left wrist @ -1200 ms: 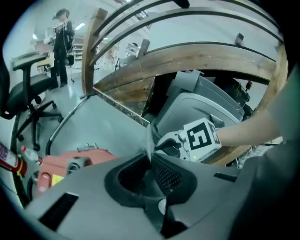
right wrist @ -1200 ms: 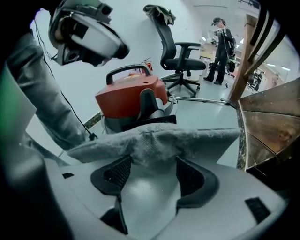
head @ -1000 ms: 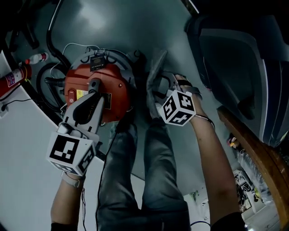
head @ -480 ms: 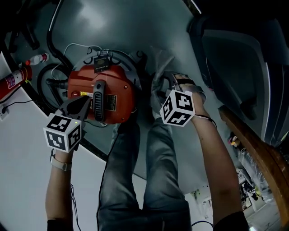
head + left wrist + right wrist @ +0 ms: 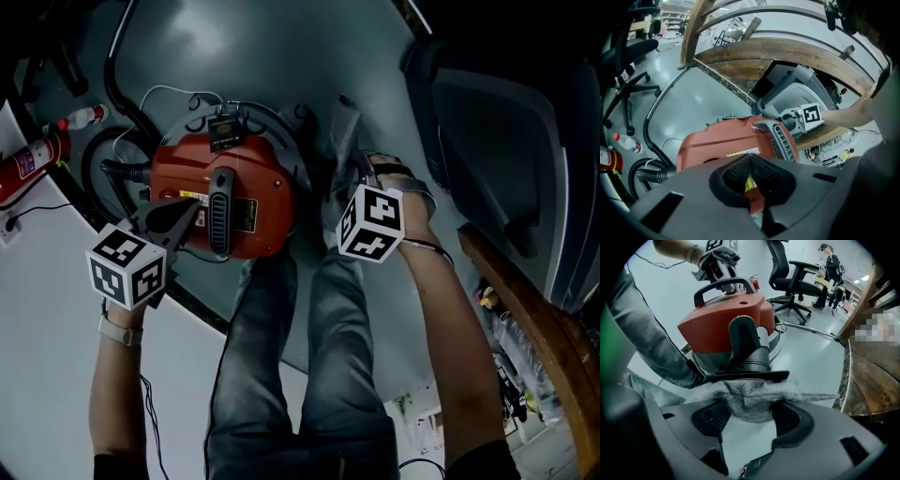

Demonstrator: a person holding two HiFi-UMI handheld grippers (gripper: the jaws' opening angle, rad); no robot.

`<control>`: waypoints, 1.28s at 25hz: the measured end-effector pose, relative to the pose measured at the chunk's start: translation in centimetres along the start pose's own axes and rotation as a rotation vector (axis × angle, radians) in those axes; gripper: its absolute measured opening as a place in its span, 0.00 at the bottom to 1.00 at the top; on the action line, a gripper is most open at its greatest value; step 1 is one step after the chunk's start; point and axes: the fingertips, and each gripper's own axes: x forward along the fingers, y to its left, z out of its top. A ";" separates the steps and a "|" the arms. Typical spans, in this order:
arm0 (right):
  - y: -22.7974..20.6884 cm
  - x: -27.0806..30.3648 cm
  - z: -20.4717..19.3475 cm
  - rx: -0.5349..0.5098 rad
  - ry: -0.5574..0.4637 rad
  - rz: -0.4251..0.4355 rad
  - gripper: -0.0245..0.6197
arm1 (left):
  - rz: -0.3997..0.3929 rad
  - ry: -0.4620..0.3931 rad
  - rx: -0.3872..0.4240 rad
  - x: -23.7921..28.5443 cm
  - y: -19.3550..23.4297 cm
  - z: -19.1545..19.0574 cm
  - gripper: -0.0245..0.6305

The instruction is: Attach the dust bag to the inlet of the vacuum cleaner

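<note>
The red vacuum cleaner (image 5: 253,187) stands on the floor in front of the person's knees, with a black handle (image 5: 220,211) across its top. My left gripper (image 5: 183,214) rests at the vacuum's left side, jaws shut, tips against the red shell (image 5: 722,145) and left of the handle (image 5: 780,140). My right gripper (image 5: 345,183) is at the vacuum's right side, shut on the grey fabric dust bag (image 5: 750,397). The bag's black collar (image 5: 750,377) lies right at the black inlet tube (image 5: 749,350). Whether the collar is seated on the tube is hidden.
A black hose (image 5: 112,84) curls behind the vacuum on the left. A fire extinguisher (image 5: 28,159) and a bottle (image 5: 80,117) lie at the far left. An office chair (image 5: 497,141) and a wooden table edge (image 5: 534,319) crowd the right side. The person's legs (image 5: 300,356) fill the lower middle.
My left gripper has come off the top of the vacuum's handle and drawn back to its left side. The right gripper has kept hold of the bag beside the vacuum.
</note>
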 end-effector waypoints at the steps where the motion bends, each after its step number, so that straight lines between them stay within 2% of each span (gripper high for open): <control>1: 0.0 0.1 0.0 0.002 0.011 -0.004 0.49 | 0.008 -0.002 0.010 0.0 0.0 0.0 0.06; 6: -0.3 0.7 -0.1 -0.013 0.068 -0.031 0.49 | -0.010 -0.043 -0.043 0.2 -0.4 0.5 0.06; 12: -0.2 0.1 0.2 -0.037 0.130 -0.068 0.49 | -0.005 -0.094 -0.033 0.5 -0.8 0.9 0.06; 16: 0.2 -0.5 0.6 -0.027 0.164 -0.088 0.48 | -0.008 -0.094 -0.025 0.5 -0.9 1.1 0.06; 20: -0.2 0.4 0.2 -0.039 0.242 -0.069 0.48 | -0.038 -0.085 -0.025 0.6 -1.0 1.0 0.06; 23: -0.6 0.7 0.0 -0.049 0.262 -0.061 0.48 | -0.061 -0.102 -0.038 0.6 -1.3 1.2 0.06; 28: -0.3 -0.6 0.7 -0.081 0.273 -0.113 0.48 | -0.062 -0.118 -0.028 0.6 -1.5 1.5 0.06; 32: -0.3 -0.4 0.7 -0.133 0.334 -0.135 0.48 | -0.071 -0.123 -0.028 0.6 -1.6 1.5 0.06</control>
